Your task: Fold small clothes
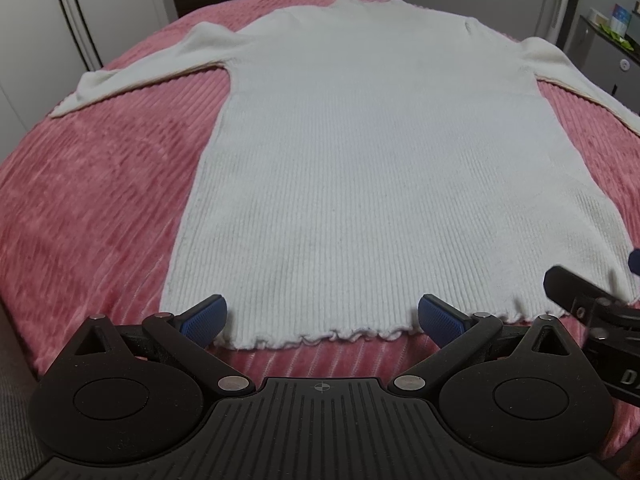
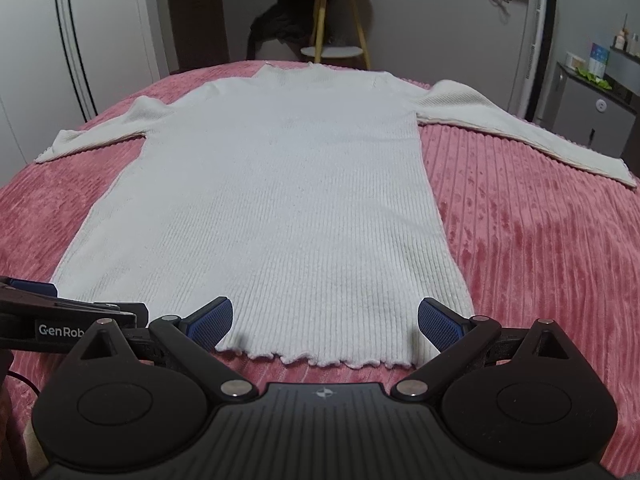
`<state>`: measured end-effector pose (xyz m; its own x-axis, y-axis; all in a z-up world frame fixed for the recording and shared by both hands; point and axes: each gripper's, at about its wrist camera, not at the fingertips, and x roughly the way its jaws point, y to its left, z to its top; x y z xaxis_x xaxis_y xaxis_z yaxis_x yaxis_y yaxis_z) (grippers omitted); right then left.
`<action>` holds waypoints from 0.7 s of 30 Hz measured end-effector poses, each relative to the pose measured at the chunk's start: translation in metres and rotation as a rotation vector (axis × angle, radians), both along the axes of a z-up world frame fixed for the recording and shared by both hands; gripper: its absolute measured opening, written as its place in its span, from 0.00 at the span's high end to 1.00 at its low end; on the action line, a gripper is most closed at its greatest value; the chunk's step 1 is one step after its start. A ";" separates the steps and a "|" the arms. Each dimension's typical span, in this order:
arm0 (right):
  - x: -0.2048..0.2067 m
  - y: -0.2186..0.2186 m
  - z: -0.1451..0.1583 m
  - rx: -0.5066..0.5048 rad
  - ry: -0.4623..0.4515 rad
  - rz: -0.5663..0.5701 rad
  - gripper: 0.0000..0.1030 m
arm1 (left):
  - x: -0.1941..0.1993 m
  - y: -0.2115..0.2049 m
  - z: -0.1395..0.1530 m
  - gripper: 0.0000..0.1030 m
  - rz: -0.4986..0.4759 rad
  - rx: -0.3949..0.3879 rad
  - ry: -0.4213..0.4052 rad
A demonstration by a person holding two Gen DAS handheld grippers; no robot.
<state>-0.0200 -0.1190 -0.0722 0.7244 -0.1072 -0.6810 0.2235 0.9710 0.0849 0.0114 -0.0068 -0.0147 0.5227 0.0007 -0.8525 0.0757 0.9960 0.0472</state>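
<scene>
Both claws, left claw (image 1: 322, 318) and right claw (image 2: 325, 320), spread wide at white sweater (image 1: 380, 168) hem, pink bedspread (image 1: 92, 200) bare alongside.

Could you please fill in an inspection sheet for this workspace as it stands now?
Surface: pink ribbed blanket, smooth.
Job's things: white ribbed sweater lying flat, unfolded, sleeves spread, hem nearest.
Clutter: nothing seen on the blanket.
Grippers: left gripper and right gripper open at the hem, holding nothing.
Cables: thin dark cable at the near left edge.
Surroundings: yellow-legged side table, grey cabinet, white wardrobe doors.
</scene>
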 end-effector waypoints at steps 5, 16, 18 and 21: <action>0.003 -0.020 0.001 0.143 -0.048 0.026 0.04 | 0.006 -0.004 0.000 0.00 0.002 0.009 0.006; 0.020 -0.223 0.013 0.436 -0.293 -0.441 0.32 | 0.053 -0.016 0.010 0.00 0.037 0.017 -0.024; 0.024 -0.272 0.005 0.442 -0.314 -0.544 0.52 | 0.066 -0.020 0.011 0.00 0.042 0.021 -0.036; 0.028 -0.342 -0.013 0.506 -0.334 -0.700 0.64 | 0.089 -0.033 0.009 0.00 0.021 0.044 -0.054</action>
<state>0.0081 -0.4608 -0.0849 0.7736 -0.3414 -0.5338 0.6331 0.4534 0.6274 0.1002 -0.0399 -0.0056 0.5677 0.0488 -0.8218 0.0509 0.9943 0.0942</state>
